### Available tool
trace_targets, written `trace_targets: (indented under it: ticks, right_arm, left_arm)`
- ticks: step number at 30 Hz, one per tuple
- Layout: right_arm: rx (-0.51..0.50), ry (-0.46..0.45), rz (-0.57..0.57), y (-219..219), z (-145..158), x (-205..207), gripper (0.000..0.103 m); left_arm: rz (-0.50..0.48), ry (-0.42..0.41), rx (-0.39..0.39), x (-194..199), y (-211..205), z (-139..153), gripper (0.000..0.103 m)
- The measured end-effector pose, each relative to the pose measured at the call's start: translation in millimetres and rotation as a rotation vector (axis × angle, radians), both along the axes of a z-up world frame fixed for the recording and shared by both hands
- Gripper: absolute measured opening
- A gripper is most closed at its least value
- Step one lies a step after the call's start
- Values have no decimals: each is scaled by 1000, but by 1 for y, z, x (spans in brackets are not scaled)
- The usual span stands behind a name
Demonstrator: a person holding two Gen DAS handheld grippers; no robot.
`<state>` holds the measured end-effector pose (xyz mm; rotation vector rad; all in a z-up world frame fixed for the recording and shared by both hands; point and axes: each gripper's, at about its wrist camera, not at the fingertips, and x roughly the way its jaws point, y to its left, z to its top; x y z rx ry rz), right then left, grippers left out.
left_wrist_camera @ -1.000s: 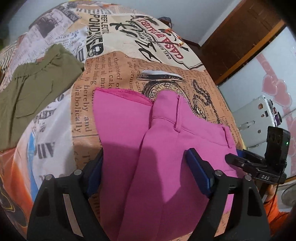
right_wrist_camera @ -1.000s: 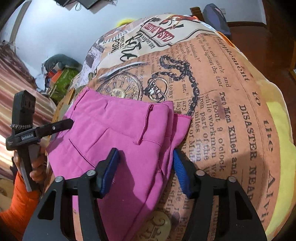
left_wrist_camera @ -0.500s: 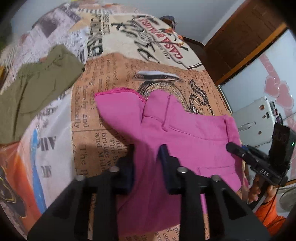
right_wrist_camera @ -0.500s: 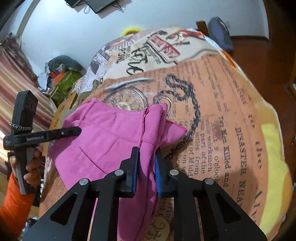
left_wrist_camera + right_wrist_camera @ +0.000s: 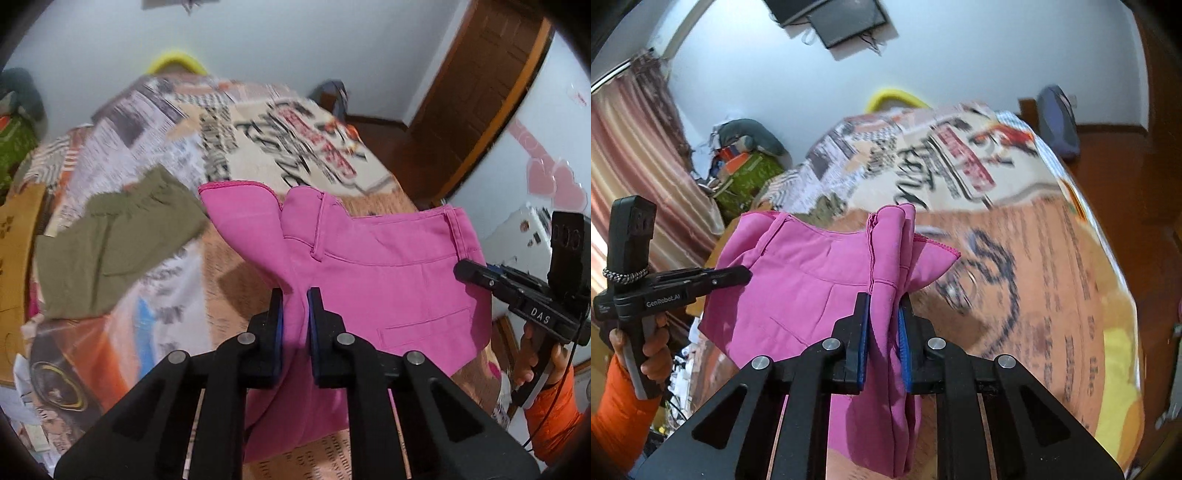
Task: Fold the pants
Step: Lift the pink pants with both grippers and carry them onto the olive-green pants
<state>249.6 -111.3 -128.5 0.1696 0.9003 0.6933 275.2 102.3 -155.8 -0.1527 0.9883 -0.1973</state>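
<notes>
Clearly you had both grippers clamped on the pants (image 5: 373,258). Your left gripper (image 5: 294,295) had its jaws pressed together on a bunched fold of pink cloth near the waistband, and your right gripper (image 5: 884,306) had its jaws pinching a thicker gather of several layers. The pants hung lifted off the bed (image 5: 155,280), stretched between your two grips, with the waistband edge running across the top and a welt pocket showing on the flat panel in the left wrist view. Below your right gripper the cloth dropped in a loose fold.

Seen from the left wrist, your right hand (image 5: 532,362) gripped its handle at the far right, beside the pants' edge. Seen from the right wrist, your left hand (image 5: 646,343) held its handle at the far left, the finger tip touching the pink cloth.

A green garment (image 5: 114,243) lay flat on the bed to the left of the pants, apart from them. The bed cover (image 5: 1034,266) carried a newspaper print, blurred in both views.
</notes>
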Motion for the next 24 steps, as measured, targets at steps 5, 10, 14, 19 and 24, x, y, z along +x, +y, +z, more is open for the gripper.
trace_targets:
  ticks: [5, 10, 14, 19, 24]
  right_arm:
    - [16, -58, 52, 40, 19, 13, 13]
    - [17, -107, 118, 94, 32, 32, 13]
    - [6, -130, 162, 136, 36, 50, 13]
    - [-30, -149, 220, 190, 31, 70, 13]
    - [-44, -128, 247, 232, 13, 94, 13]
  left_arm:
    - [69, -75, 22, -4, 33, 31, 11]
    - [144, -121, 53, -1, 75, 51, 11]
    - [200, -146, 66, 9, 113, 56, 11]
    - [254, -146, 76, 25, 158, 46, 11]
    - [296, -119, 63, 47, 199, 21, 11]
